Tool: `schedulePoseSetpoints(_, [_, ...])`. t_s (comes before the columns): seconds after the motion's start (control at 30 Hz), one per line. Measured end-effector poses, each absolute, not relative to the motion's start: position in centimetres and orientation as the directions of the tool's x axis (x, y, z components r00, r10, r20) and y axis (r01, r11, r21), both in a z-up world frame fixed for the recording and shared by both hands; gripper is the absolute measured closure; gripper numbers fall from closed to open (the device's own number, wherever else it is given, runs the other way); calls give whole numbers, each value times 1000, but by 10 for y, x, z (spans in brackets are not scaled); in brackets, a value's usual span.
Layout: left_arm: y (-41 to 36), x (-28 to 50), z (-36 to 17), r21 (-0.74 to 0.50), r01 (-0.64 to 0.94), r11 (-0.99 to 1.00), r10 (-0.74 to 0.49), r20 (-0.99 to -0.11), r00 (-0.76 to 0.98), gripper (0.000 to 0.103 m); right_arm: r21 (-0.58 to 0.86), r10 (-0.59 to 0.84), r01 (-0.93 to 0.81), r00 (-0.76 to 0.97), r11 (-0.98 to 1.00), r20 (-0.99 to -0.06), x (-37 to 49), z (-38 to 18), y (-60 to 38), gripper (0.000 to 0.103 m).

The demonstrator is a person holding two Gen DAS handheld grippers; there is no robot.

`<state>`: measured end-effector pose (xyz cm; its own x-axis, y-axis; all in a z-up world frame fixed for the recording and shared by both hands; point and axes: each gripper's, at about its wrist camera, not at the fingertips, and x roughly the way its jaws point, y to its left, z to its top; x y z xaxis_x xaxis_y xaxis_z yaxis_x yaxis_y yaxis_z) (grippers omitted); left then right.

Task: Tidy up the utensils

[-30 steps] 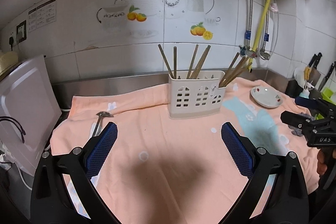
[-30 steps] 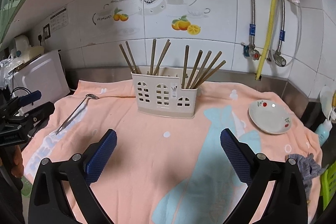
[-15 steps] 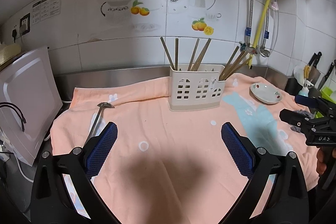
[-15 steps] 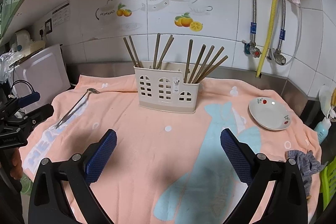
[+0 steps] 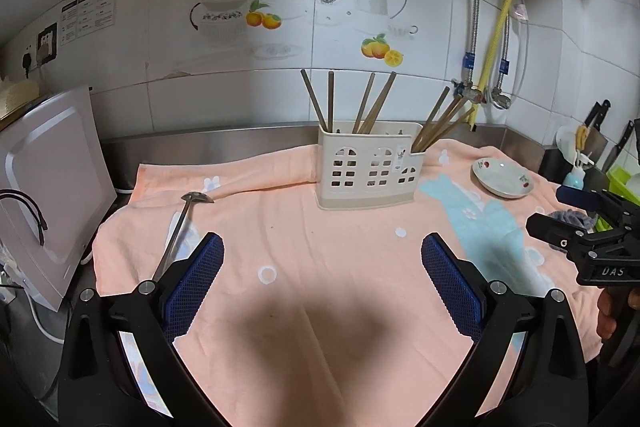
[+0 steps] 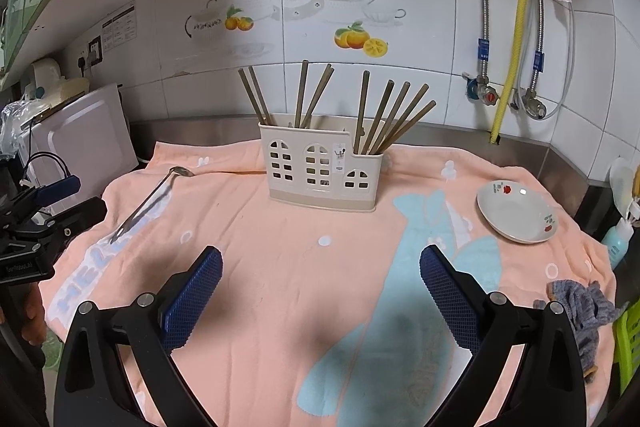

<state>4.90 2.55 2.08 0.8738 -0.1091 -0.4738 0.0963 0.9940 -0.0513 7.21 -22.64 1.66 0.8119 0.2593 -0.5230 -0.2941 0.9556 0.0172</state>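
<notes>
both grippers wide open, seemingly empty

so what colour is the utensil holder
Cream utensil holder, darker beige base; clearest in the right wrist view.

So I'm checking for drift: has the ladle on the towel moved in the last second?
No. The ladle lies where it did, bowl near the towel's back fold, left of the caddy; only the cameras shifted.

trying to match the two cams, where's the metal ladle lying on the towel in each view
Left wrist: ladle lies left of centre, just above the left finger.
Right wrist: ladle lies at far left, beside the other gripper.
Shared landmark: the white utensil holder with chopsticks.
</notes>
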Motion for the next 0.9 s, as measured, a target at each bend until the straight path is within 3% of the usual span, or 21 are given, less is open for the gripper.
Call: schedulePoseSetpoints(0.9, [21,55,14,-51,93,994,-106,-493,864,5,24,266,-300,803,954,-533,75,12,-225,7])
